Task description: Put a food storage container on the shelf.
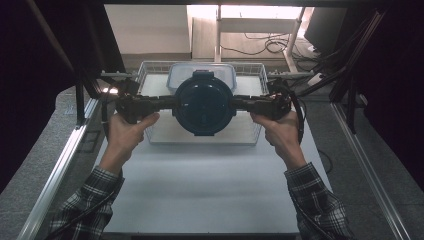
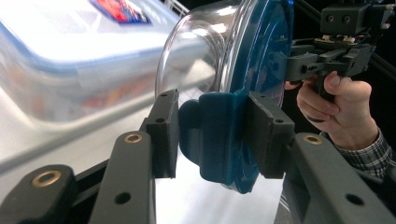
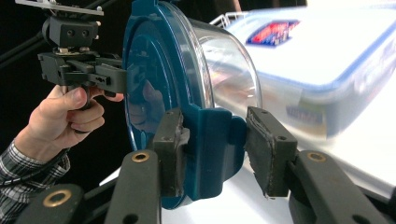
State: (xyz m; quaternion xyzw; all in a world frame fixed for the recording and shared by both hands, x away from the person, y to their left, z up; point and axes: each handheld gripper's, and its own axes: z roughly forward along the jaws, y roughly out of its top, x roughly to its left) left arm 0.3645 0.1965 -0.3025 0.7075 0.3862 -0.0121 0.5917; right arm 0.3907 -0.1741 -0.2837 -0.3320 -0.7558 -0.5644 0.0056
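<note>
We carry the round container (image 1: pixel 203 102), blue-lidded with a clear bowl, in the air above the wire basket (image 1: pixel 148 70), just in front of the rectangular lidded box (image 1: pixel 175 76). The left gripper (image 1: pixel 167 102) and right gripper (image 1: pixel 239 102) each clamp their fingers (image 2: pixel 266 133) on a side latch tab. For this lift we keep both hands level and moving together, so neither tab slips or unclips.
</note>
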